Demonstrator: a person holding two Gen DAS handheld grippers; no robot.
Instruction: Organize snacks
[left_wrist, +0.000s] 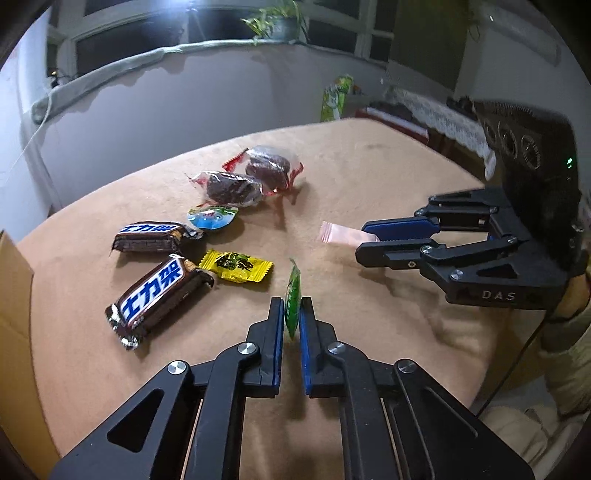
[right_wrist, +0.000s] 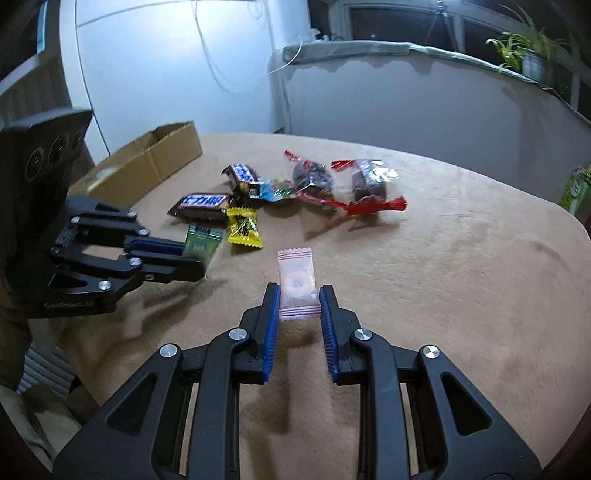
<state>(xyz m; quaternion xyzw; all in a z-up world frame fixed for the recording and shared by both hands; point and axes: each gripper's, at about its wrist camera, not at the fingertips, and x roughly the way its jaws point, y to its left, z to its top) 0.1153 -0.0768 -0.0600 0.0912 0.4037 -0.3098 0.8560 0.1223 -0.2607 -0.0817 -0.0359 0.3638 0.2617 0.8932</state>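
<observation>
My left gripper (left_wrist: 291, 308) is shut on a green candy packet (left_wrist: 293, 295), held edge-on above the table; it also shows in the right wrist view (right_wrist: 201, 242). My right gripper (right_wrist: 298, 291) is shut on a pink candy packet (right_wrist: 296, 282), which also shows in the left wrist view (left_wrist: 341, 235). On the tan tablecloth (right_wrist: 443, 258) lie two Snickers bars (left_wrist: 159, 295) (left_wrist: 153, 236), a yellow candy (left_wrist: 238, 266), a blue-green jelly cup (left_wrist: 212, 218) and two red-wrapped dark snacks (left_wrist: 231, 188) (left_wrist: 269, 168).
An open cardboard box (right_wrist: 147, 166) stands at the table's far left edge in the right wrist view. A green bag (left_wrist: 334, 98) stands beyond the table. A wall and a window ledge with a plant (right_wrist: 528, 59) lie behind.
</observation>
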